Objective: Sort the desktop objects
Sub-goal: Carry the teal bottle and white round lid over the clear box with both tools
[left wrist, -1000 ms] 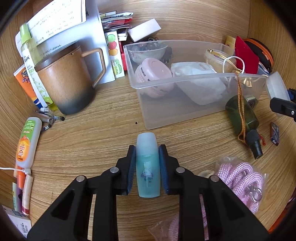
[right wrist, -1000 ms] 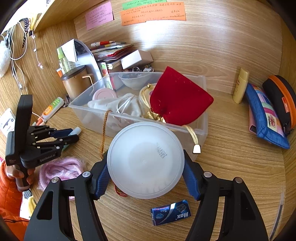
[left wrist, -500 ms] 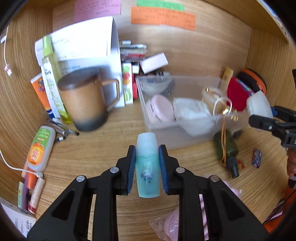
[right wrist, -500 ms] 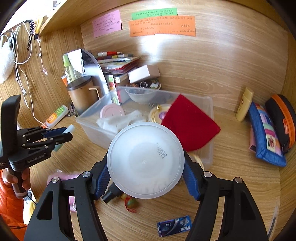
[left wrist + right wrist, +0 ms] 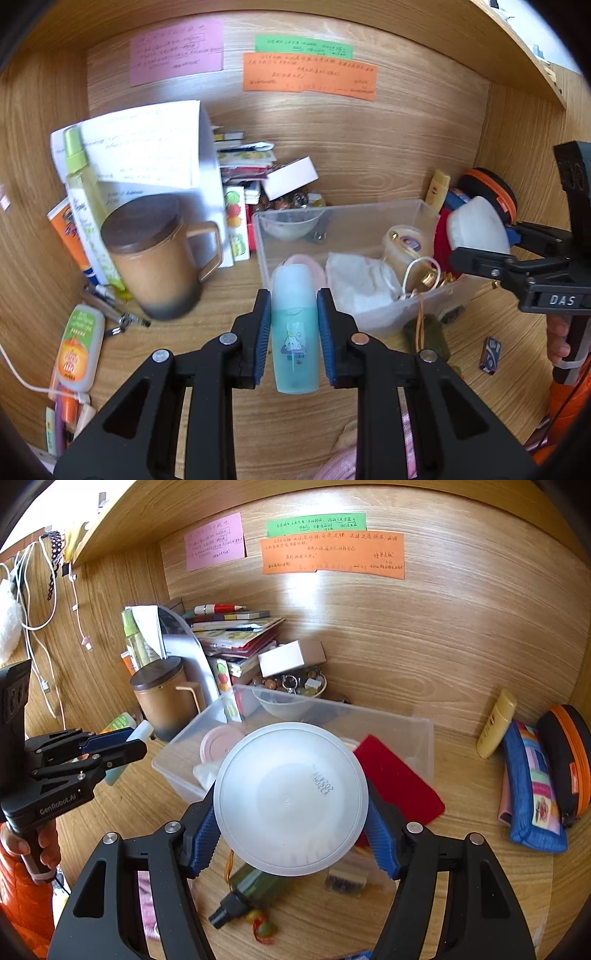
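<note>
Two grippers: both loaded, both held above the desk near the clear bin (image 5: 424, 218)
L gripper (image 5: 294, 321): pinching a small teal bottle (image 5: 294, 343) across its body, pads flat on both sides, pale cap pointing away toward the bin
R gripper (image 5: 291, 834): clamped wide on a round frosted white tub (image 5: 291, 797), blue pads on opposite edges of its rim, flat face toward the cam
Why held so: bottle gripped mid-body prob. so it can't swing; tub taken across its widest part since the jaws only reach it that way
Why the bin: already holds a pink round case (image 5: 303, 260), white cloth bundle (image 5: 362, 277), a bowl (image 5: 288, 225), a small jar (image 5: 402, 240) w/ cord, red pouch (image 5: 399, 779), so it looks like the drop spot for small items
Left out on desk: brown mug (image 5: 159, 258), orange-green tube (image 5: 77, 343), dark green spray bottle (image 5: 247, 890), blue pencil case (image 5: 532, 786), yellow tube (image 5: 495, 723)
Hidden: tub blocks much of the bin in R view; can't see what's in the tub
Cut off: pink rope bundle (image 5: 369, 458) only partly in frame at bottom
Hard to read: sticky notes (image 5: 310, 75) handwritten, illegible; print on bottle too small; L view slightly blurred
</note>
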{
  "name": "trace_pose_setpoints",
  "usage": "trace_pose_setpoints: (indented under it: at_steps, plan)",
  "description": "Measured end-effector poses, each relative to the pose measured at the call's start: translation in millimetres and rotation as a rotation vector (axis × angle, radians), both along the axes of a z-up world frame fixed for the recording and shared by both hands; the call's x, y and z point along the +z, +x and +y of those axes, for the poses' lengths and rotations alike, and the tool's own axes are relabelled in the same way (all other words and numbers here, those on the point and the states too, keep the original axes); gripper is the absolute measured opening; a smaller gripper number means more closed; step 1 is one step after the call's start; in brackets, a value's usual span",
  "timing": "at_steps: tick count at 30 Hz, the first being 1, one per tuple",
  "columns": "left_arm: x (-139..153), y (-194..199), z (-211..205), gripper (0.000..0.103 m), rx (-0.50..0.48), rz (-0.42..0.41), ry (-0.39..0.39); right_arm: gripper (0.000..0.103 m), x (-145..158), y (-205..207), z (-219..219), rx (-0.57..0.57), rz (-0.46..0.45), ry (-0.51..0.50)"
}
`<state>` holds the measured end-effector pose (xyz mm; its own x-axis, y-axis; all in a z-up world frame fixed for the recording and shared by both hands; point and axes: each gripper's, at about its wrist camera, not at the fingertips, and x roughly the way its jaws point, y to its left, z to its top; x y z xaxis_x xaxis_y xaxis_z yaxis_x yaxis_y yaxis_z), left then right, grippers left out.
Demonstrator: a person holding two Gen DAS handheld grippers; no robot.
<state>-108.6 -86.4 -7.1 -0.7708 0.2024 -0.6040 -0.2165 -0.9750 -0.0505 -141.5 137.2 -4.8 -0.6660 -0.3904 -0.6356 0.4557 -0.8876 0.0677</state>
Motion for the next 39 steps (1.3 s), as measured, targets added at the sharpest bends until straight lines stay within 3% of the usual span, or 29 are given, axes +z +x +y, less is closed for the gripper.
trace_pose_setpoints:
  at_steps: [19,39]
  plan:
    - [-4.3,-54.6,22.1,0.024,-0.072,-0.058,0.043,0.065,0.0,-53.9,-19.9,0.011,-0.04,0.033]
    - [-26.9,-107.9,36.4,0.024,-0.074,-0.149,0.055,0.065,-34.8,-92.2,-39.3,0.025,-0.08,0.115]
